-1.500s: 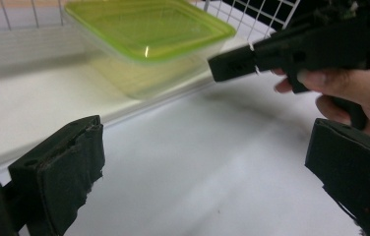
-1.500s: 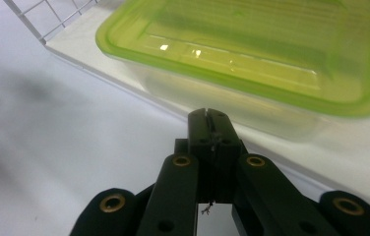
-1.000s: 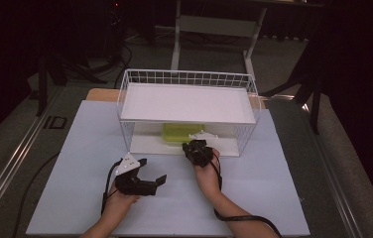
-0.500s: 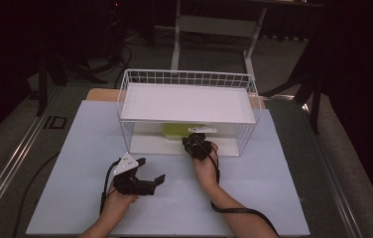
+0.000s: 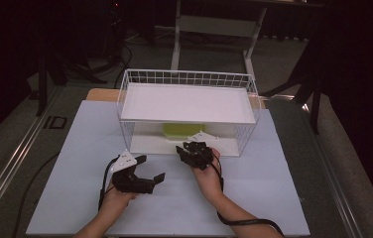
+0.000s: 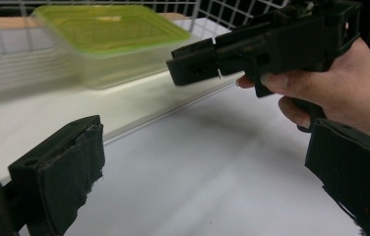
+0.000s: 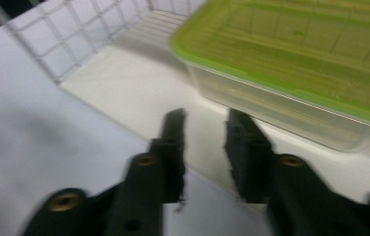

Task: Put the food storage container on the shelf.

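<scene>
A clear container with a green lid point(image 5: 183, 130) point(image 6: 109, 29) point(image 7: 296, 54) sits on the lower board of a white wire rack point(image 5: 184, 77). My right gripper point(image 5: 187, 148) point(image 7: 205, 118) point(image 6: 193, 66) hovers just in front of the rack's open side, pointing at the container and a little short of it. Its jaws have just been opening and stand partly apart with nothing between them. My left gripper point(image 5: 152, 167) point(image 6: 205, 132) rests low over the table to the left, open wide and empty.
The rack has a white shelf board on top point(image 5: 189, 101) and wire walls at the sides and back. It stands on a pale table mat point(image 5: 274, 178). A black cable point(image 5: 254, 223) trails from the right gripper past the forearm.
The right gripper reached in toward the container, then drew back toward me, and its jaws went from shut to partly apart. The left gripper stayed put.
</scene>
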